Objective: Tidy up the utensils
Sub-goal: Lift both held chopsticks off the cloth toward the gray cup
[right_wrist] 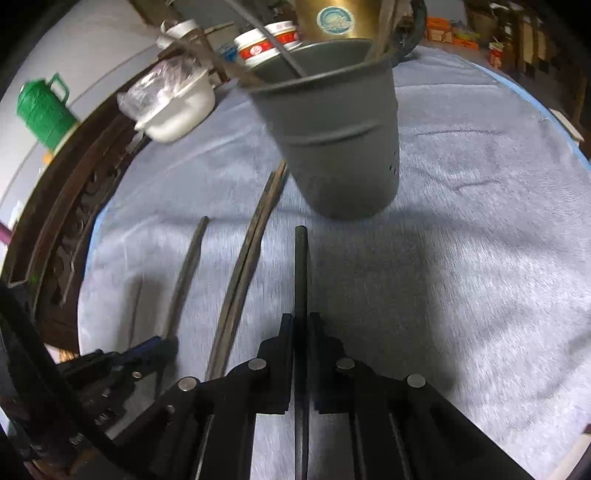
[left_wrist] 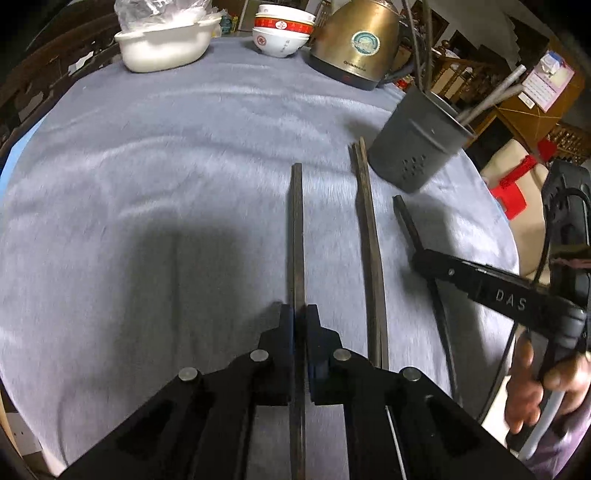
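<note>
In the left wrist view my left gripper is shut on a dark chopstick that points away over the cloth. A pair of dark chopsticks lies to its right. Further right, my right gripper is shut on another chopstick, just short of the grey perforated utensil holder, which has utensils standing in it. In the right wrist view my right gripper clamps its chopstick, whose tip points at the holder. The loose pair and my left gripper are to the left.
A grey-blue cloth covers the round table. At the back stand a brass kettle, stacked red-and-white bowls and a white dish with plastic wrap. A green jug sits beyond the carved wooden table rim. A person's hand holds the right gripper.
</note>
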The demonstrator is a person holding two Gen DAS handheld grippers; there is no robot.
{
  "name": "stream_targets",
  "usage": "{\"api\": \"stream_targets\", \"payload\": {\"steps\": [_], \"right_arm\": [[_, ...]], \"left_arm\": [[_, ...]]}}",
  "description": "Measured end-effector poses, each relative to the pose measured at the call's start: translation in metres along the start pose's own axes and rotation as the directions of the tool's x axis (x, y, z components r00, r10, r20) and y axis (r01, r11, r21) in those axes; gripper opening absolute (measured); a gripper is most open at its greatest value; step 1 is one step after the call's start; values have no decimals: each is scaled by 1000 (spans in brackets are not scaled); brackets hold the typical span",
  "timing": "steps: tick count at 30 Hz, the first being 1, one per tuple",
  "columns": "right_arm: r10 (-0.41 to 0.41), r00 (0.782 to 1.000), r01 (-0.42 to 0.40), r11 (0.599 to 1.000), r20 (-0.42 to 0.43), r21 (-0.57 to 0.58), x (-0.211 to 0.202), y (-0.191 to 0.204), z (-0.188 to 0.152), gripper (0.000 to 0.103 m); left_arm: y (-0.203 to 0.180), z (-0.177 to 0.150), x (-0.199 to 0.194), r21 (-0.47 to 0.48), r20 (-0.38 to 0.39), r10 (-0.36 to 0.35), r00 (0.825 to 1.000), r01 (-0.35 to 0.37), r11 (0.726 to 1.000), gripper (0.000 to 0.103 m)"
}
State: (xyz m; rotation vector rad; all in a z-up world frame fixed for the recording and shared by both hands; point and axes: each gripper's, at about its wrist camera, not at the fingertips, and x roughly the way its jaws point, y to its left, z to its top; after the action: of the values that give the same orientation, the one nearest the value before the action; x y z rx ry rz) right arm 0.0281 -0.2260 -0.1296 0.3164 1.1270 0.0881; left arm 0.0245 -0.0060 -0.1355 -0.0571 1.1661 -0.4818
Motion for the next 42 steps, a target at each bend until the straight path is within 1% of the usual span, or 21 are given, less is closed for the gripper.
{"api": "stream_targets", "payload": {"steps": [4,5,6,8,9,12,16,18,21,22,23,24,26,27,28,30,31,33,35,37,42], "right_arm": [[-6,999,6,1000,-42,-9,-6,-1,-9,9],[-8,999,8,1000,-54,-5,-5,-1,-7,9],[-3,998,3,1000,-61,8,-4,-2,-4,11],[-6,997,9,999,-79,40,-1,-3,2,11],[-13,996,17,999,-87,45,1,-2,7,12],[-45,995,48,998,-95,31,7,3,16,12],[-79,991,80,997,-111,-1,11,12,22,12],[-77,991,77,997,-112,-4,13,13,25,12],[-83,990,79,996,-115,-39,15,16,26,11],[-88,990,83,995,-113,-55,17,17,27,11],[-95,989,88,993,-109,-73,18,19,26,10],[-98,989,89,992,-108,-85,18,18,26,10],[-92,990,82,993,-110,-85,17,18,26,8],[-85,990,76,994,-110,-80,15,17,25,8],[-67,992,59,995,-105,-76,13,16,24,8],[-42,996,36,997,-84,-73,5,15,21,7],[-33,998,28,997,-60,-78,-2,17,20,7],[-7,1000,6,995,-19,-96,-15,22,18,7],[9,1000,-7,994,24,-108,-31,27,17,7],[25,998,-18,993,63,-115,-44,31,16,7],[69,985,-51,992,159,-113,-82,35,12,7]], "left_arm": [[1,-2,-3,26,-34,12,999,-11,1000,6],[0,1,-3,35,-40,22,999,-20,999,8],[0,5,-3,37,-42,38,998,-37,999,11],[1,19,-1,28,-38,67,997,-66,997,29],[1,26,0,31,-40,65,997,-64,997,32],[-3,47,8,58,-50,100,994,-97,994,32],[-12,66,31,101,-123,129,984,-117,988,32],[-17,74,38,127,-122,150,981,-134,983,32],[-18,84,44,127,-131,130,983,-114,985,32],[-18,86,45,133,-129,132,983,-115,984,23],[-18,88,48,140,-124,148,981,-130,982,9],[-17,91,50,141,-122,157,980,-139,980,6],[-14,93,50,128,-120,144,982,-128,983,6],[-13,93,49,128,-112,150,982,-135,982,6],[-13,92,46,135,-91,172,981,-159,978,6],[-15,94,33,144,-26,192,981,-187,972,5],[-18,92,23,144,4,188,982,-186,972,5],[-23,90,7,149,61,198,978,-205,967,5],[-28,89,-7,149,109,229,967,-244,958,5],[-34,89,-22,139,155,242,958,-263,955,5],[-45,85,-53,127,254,276,927,-314,941,5]]}}
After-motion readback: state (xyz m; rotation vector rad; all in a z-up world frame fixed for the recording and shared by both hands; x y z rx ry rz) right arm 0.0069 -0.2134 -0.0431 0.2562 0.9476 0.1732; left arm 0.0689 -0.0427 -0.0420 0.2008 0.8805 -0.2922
